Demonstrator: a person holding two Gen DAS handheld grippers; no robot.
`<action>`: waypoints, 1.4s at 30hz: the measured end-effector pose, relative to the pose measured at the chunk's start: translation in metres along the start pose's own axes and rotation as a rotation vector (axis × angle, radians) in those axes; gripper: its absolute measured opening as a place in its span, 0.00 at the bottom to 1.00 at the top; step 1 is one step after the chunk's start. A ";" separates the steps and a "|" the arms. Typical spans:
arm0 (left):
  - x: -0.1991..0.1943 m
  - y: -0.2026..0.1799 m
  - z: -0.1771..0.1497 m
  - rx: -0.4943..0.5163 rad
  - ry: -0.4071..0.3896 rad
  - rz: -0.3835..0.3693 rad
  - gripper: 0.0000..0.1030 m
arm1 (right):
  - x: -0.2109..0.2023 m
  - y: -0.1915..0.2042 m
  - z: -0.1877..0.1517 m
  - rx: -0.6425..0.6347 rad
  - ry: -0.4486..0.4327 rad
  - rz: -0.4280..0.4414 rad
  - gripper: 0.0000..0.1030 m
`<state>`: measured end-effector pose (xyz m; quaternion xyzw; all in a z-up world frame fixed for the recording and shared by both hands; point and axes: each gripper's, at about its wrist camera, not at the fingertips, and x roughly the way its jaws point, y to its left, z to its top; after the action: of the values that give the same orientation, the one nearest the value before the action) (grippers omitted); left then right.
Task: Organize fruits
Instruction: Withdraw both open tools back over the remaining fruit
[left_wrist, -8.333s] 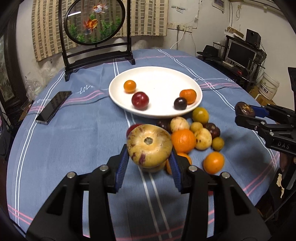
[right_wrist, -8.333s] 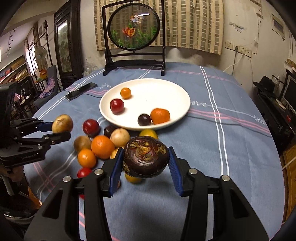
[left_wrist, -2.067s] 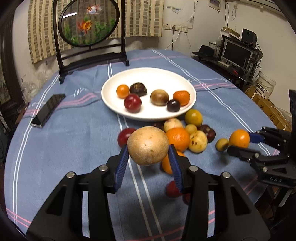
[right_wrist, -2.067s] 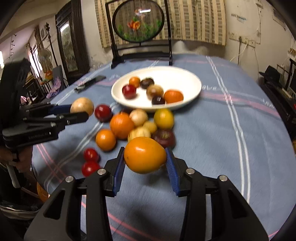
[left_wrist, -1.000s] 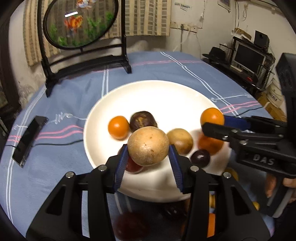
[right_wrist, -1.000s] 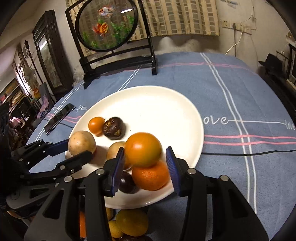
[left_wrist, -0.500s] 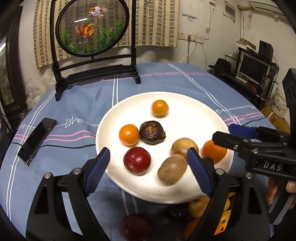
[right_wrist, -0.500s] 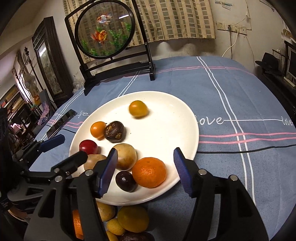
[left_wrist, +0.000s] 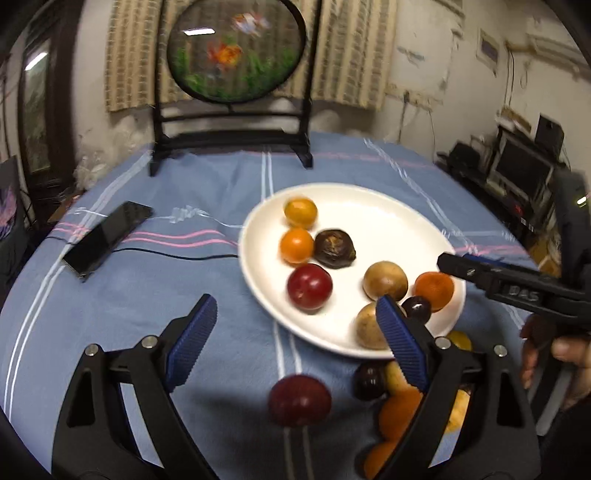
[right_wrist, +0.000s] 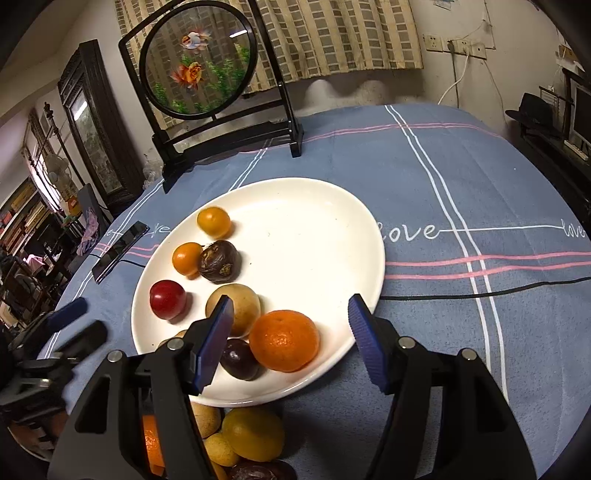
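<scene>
Covering round table, blue tablecloth (right_wrist: 461, 177) (pink-striped), cluttered room

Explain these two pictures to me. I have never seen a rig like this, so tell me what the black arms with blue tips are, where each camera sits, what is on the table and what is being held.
There is no robot here. A person holds a pair of hand-operated tongs in each hand, and a wide-angle camera on each one looks forward along its two fingers.

One picture comes from the left tongs, the other from the right tongs. The blue tips are their gripping pads. In the left view you also see the right tongs from the side, with part of the person's hand.

On the blue tablecloth sits a white plate holding several fruits, among them a red plum and a large orange. More fruit lies loose on the cloth near the plate, including another red one. A phone and a framed goldfish screen stand farther back.

Nothing is held: the left tongs are opening, the right stand open, both empty.
</scene>
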<state>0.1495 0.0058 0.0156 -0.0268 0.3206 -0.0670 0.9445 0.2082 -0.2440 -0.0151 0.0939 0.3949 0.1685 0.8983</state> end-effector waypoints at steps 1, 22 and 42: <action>-0.006 0.000 -0.002 0.008 -0.005 0.010 0.89 | -0.001 0.001 -0.001 -0.006 -0.003 0.007 0.63; -0.065 -0.001 -0.060 0.047 0.065 -0.057 0.90 | -0.082 0.010 -0.078 -0.022 -0.007 -0.027 0.63; -0.074 -0.017 -0.087 0.113 0.119 -0.093 0.90 | -0.080 0.025 -0.135 -0.134 0.112 -0.159 0.63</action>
<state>0.0364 -0.0013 -0.0074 0.0158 0.3702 -0.1301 0.9197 0.0518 -0.2460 -0.0436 -0.0075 0.4386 0.1279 0.8895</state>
